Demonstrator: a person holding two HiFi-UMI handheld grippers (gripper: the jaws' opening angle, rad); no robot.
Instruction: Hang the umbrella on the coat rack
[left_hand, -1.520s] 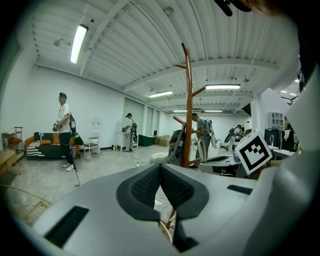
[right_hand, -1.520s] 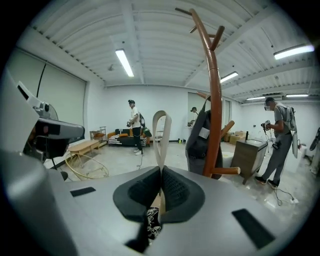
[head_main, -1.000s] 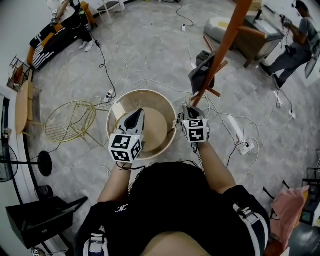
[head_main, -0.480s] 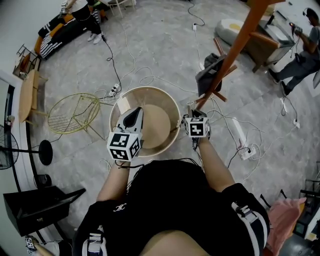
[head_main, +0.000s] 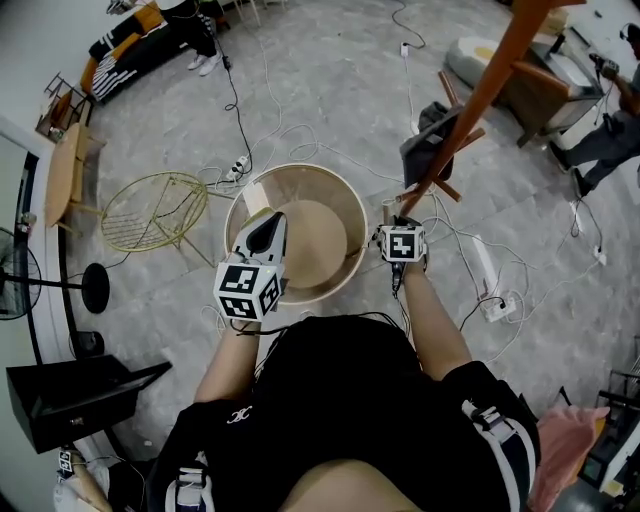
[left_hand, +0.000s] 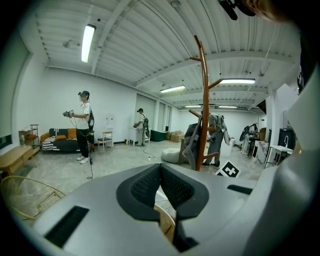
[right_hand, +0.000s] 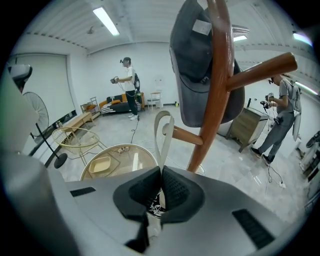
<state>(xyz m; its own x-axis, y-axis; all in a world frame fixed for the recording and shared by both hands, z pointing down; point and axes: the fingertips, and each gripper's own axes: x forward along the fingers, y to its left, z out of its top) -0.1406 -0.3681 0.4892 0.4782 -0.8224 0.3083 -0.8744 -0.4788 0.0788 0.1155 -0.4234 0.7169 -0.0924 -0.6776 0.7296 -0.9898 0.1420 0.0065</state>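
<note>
The coat rack (head_main: 482, 95) is an orange-brown wooden pole with side pegs, standing right of the round table. In the right gripper view its pole (right_hand: 220, 90) rises close ahead, with a grey cap (right_hand: 200, 65) hung on it. My right gripper (right_hand: 161, 172) is shut on the umbrella's pale strap loop (right_hand: 163, 131), which stands up against a lower peg (right_hand: 186, 135). I cannot tell whether the loop is around that peg. A white patterned bit of the umbrella (right_hand: 152, 205) shows under the jaws; the rest is hidden. My right gripper (head_main: 398, 222) is beside the rack's base. My left gripper (head_main: 274, 218) is shut and empty over the table.
The round wooden table (head_main: 352, 205) is below both grippers, with a yellow wire stand (head_main: 150, 210) to its left. Cables and a power strip (head_main: 486, 266) lie on the floor near the rack. Other people stand at the far left (left_hand: 84, 125) and far right (right_hand: 280, 120).
The right gripper looks smaller in the head view, lower and farther from the camera, still beside the rack. The view has shifted slightly. The left gripper has barely moved.
</note>
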